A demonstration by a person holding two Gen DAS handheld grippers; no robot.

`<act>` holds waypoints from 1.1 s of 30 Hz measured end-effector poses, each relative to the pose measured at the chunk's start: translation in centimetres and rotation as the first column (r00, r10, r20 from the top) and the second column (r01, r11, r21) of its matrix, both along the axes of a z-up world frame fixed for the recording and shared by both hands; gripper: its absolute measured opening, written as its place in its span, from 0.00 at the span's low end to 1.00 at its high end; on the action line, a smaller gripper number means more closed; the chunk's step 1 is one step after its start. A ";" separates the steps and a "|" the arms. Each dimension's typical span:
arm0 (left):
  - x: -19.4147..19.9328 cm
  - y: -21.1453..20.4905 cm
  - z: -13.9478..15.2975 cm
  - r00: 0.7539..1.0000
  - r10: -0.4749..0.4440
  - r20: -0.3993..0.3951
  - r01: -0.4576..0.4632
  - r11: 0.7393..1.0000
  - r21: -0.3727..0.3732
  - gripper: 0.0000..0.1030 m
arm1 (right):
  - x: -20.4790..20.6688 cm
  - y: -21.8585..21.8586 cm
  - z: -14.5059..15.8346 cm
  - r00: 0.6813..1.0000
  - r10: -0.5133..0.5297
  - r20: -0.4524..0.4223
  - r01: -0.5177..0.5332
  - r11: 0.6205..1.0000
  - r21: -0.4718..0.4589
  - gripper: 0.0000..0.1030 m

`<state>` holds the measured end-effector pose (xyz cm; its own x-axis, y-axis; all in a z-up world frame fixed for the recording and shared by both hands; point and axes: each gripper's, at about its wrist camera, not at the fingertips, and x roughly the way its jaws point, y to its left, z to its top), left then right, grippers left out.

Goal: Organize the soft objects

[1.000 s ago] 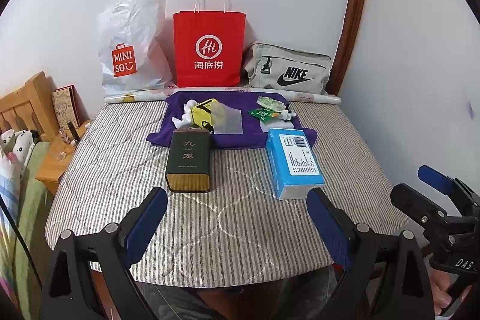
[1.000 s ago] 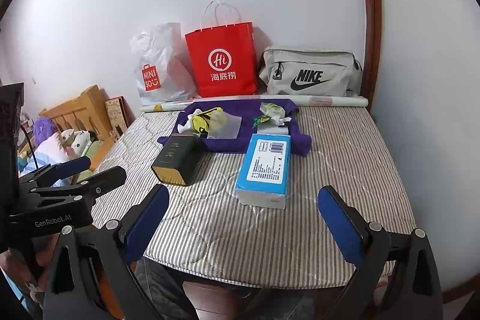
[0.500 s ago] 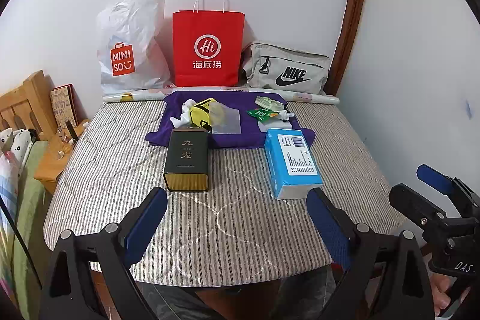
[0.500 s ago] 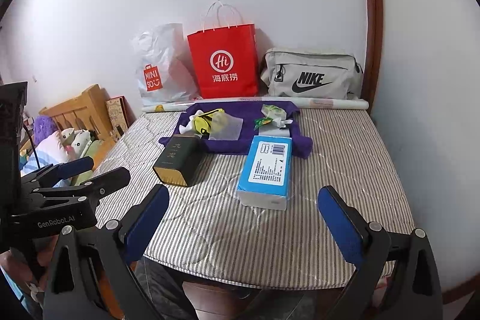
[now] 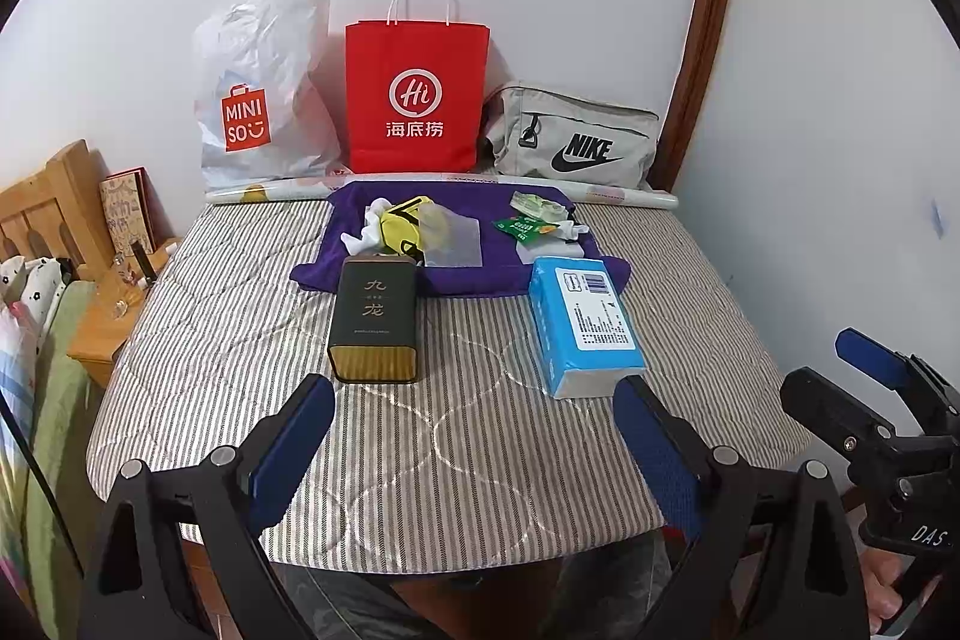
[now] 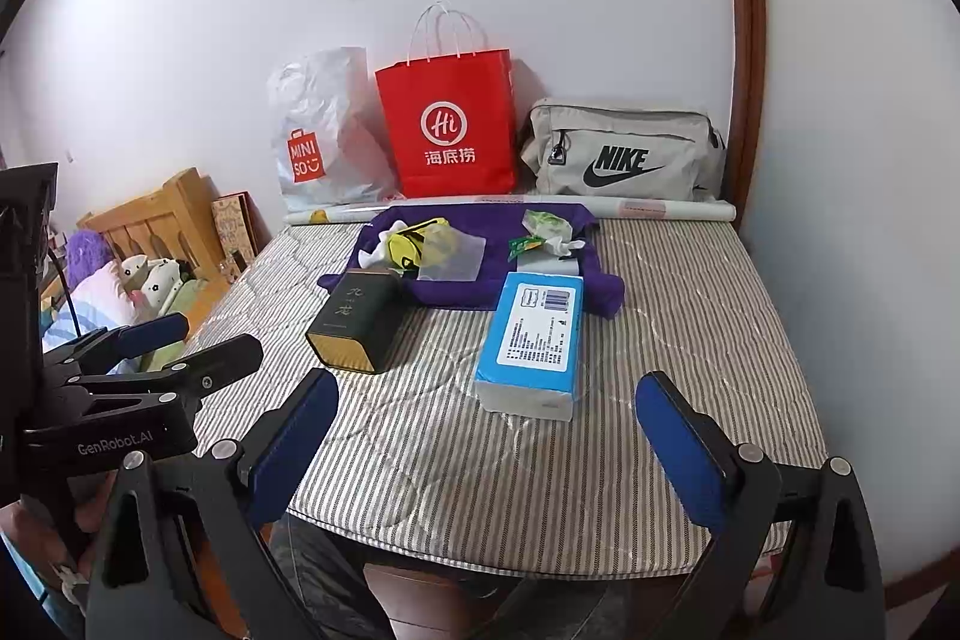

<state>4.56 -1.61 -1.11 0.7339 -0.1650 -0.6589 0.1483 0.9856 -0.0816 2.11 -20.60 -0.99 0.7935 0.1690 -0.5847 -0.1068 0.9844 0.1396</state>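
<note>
A blue tissue pack (image 5: 585,325) (image 6: 533,337) and a dark green tin (image 5: 375,319) (image 6: 354,319) lie on the striped mattress (image 5: 456,436). Behind them a purple towel (image 5: 498,265) (image 6: 498,280) carries a yellow pouch (image 5: 405,226), a clear plastic bag (image 5: 453,238), white cloth and green snack packets (image 5: 528,223). My left gripper (image 5: 474,436) hangs open over the mattress's near edge, short of the tin and the tissue pack. My right gripper (image 6: 486,430) is open too, in front of the tissue pack. Nothing is between either pair of fingers.
Against the back wall stand a white Miniso bag (image 5: 264,100), a red paper bag (image 5: 417,94) and a grey Nike bag (image 5: 573,142), with a rolled sheet (image 5: 444,187) before them. A wooden headboard (image 5: 42,202), a small wooden stand and plush toys lie left.
Both views have drifted very slightly; the objects on the mattress have not moved and both grippers remain open.
</note>
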 end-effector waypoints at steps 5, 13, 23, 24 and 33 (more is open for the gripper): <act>-0.1 -0.1 -0.1 1.000 0.002 -0.001 -0.002 1.000 -0.001 0.91 | -0.1 0.0 0.0 1.000 -0.001 0.001 0.001 1.000 -0.001 0.96; -0.1 0.0 -0.1 1.000 0.003 -0.001 -0.003 1.000 -0.003 0.91 | -0.1 0.0 0.0 1.000 -0.001 0.001 0.001 1.000 -0.002 0.96; -0.1 0.0 -0.1 1.000 0.003 -0.001 -0.003 1.000 -0.004 0.91 | -0.2 -0.1 0.1 1.000 -0.001 0.004 0.001 1.000 -0.004 0.96; -0.1 0.0 -0.1 1.000 0.002 -0.001 -0.002 1.000 -0.004 0.91 | -0.2 -0.1 0.1 1.000 -0.001 0.004 0.001 1.000 -0.004 0.96; -0.1 -0.1 -0.1 1.000 0.002 0.000 -0.002 1.000 -0.004 0.91 | -0.2 0.0 0.1 1.000 -0.001 0.004 0.001 1.000 -0.003 0.96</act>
<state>4.41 -1.66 -1.18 0.7341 -0.1660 -0.6585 0.1458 0.9856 -0.0859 1.90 -20.60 -0.91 0.7960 0.1667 -0.5819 -0.1064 0.9849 0.1366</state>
